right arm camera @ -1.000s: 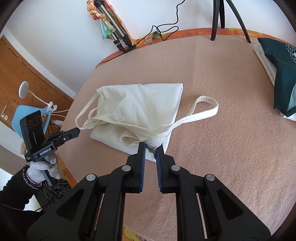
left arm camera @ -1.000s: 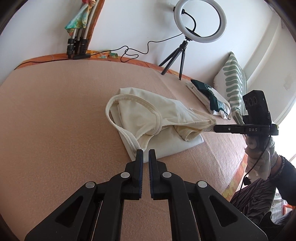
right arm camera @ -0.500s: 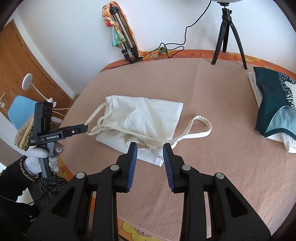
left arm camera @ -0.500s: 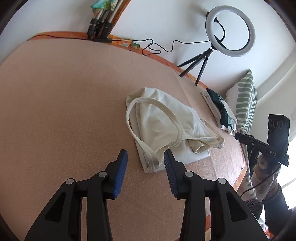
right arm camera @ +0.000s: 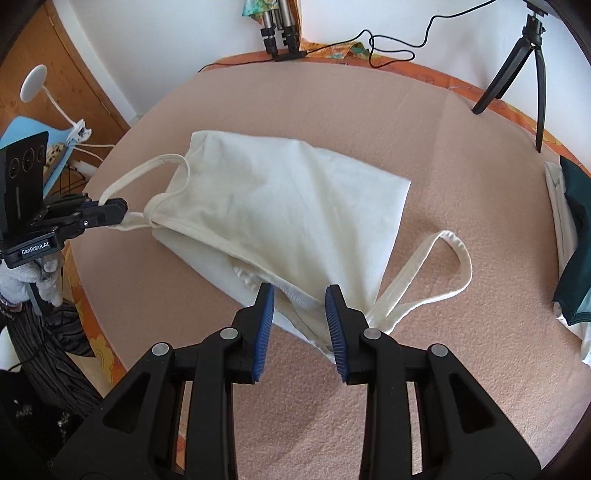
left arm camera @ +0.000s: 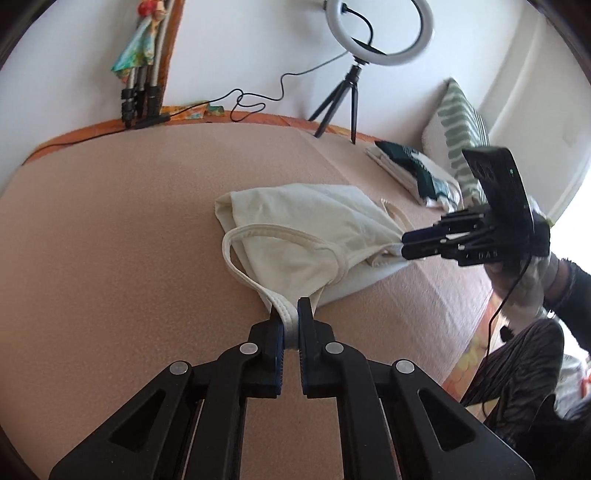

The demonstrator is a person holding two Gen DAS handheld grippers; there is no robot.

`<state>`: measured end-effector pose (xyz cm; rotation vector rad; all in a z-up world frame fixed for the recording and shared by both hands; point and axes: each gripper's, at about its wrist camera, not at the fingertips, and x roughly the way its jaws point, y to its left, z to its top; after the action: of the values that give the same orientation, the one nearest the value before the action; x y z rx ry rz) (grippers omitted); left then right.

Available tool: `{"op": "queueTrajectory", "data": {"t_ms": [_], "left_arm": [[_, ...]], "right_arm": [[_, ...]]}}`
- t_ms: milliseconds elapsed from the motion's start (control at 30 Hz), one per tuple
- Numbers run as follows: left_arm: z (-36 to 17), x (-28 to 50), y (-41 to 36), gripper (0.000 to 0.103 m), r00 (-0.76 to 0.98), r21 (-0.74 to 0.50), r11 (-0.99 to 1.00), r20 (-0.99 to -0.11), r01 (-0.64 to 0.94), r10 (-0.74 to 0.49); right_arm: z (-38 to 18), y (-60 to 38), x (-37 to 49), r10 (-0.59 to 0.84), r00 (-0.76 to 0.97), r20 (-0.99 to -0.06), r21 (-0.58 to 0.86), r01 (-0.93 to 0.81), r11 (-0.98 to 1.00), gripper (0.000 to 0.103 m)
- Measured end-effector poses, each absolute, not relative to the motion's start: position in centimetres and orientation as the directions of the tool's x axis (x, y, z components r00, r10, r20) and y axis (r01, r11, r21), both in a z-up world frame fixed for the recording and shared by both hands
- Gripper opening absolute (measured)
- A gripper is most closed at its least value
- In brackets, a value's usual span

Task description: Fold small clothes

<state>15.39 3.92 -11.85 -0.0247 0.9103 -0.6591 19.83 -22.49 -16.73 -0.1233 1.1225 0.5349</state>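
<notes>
Since half a second ago the left gripper (left arm camera: 291, 317) has come in from open and clear of the cloth, and its fingers (left arm camera: 305, 314) are now clamped on a shoulder strap (left arm camera: 258, 236) of the cream tank top (right arm camera: 280, 199), the folded strap end pinched between the blue pads. The right gripper (right arm camera: 300, 308) has pushed forward over the near edge of the garment; its fingers (right arm camera: 266, 306) stand apart, one on each side of the ribbed hem at that near corner, and I cannot tell whether they touch the cloth.

The top lies roughly folded in the middle of the pinkish blanket-covered bed (right arm camera: 424, 122). In the right wrist view the held strap stretches taut to the left, where the left gripper (right arm camera: 110, 210) pulls it just past the bed's left edge, while the other strap loop (right arm camera: 447, 266) lies loose on the blanket to the right of the body. In the left wrist view the right gripper (left arm camera: 410, 243) shows at the right side of the garment, by the far corner, carried by a gloved hand (left arm camera: 532, 280).

Well apart from the top, at the right edge of the bed, sits a folded pile of dark green and white clothes (right arm camera: 576, 236), with a green-striped pillow (left arm camera: 461, 147) beyond it. A ring light on a small black tripod (left arm camera: 380, 33) stands at the far side, near a folded tripod (left arm camera: 140, 92) leaning on the wall with a black cable (left arm camera: 255, 99) trailing between them.
</notes>
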Motion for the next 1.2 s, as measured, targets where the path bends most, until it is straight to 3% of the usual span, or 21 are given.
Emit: {"op": "queueTrajectory", "data": {"t_ms": [100,267,533,667,767,900,967,1067,1200], "left_arm": [[-12.4,14.8,4.2,0.007,0.376,-0.301,0.797,-0.757,0.523,-0.534],[-11.0,13.5,5.0,0.009,0.353,-0.294,0.790,-0.772,0.538,-0.528],[-6.4,16.8,4.2,0.009,0.468,-0.308,0.793,-0.674,0.525,-0.572],[-8.1,21.6,2.4,0.009,0.491,-0.363,0.816,-0.663,0.449,-0.565],[-10.0,24.1,0.6,0.009,0.476,-0.381,0.818,-0.674,0.432,-0.565],[-13.6,25.8,-1.4,0.009,0.410,-0.317,0.848,-0.768,0.425,-0.492],[-15.3,25.9,-0.6,0.009,0.368,-0.347,0.849,-0.788,0.398,-0.494],[-15.4,25.0,1.0,0.009,0.376,-0.380,0.833,-0.761,0.402,-0.529],[-13.4,24.4,1.5,0.009,0.439,-0.308,0.854,-0.754,0.420,-0.488]], "right_arm": [[-17.2,-22.8,18.9,0.327,0.293,-0.898,0.152,-0.490,0.858,0.030],[-14.6,-23.4,18.3,0.415,0.292,-0.862,0.223,-0.516,0.827,0.031],[-11.3,-22.7,21.3,0.451,0.438,-0.778,0.231,-0.469,0.852,0.031],[-12.3,-21.8,23.9,0.413,0.477,-0.775,0.218,-0.413,0.884,0.030],[-14.1,-22.4,25.8,0.460,0.442,-0.770,0.319,-0.357,0.878,0.030],[-16.0,-22.4,27.2,0.461,0.413,-0.786,0.338,-0.338,0.879,0.030],[-16.8,-22.5,27.8,0.434,0.405,-0.805,0.317,-0.325,0.891,0.030],[-18.0,-23.1,28.4,0.409,0.370,-0.834,0.304,-0.310,0.901,0.030],[-16.8,-23.8,28.6,0.401,0.401,-0.824,0.288,-0.313,0.905,0.030]]}}
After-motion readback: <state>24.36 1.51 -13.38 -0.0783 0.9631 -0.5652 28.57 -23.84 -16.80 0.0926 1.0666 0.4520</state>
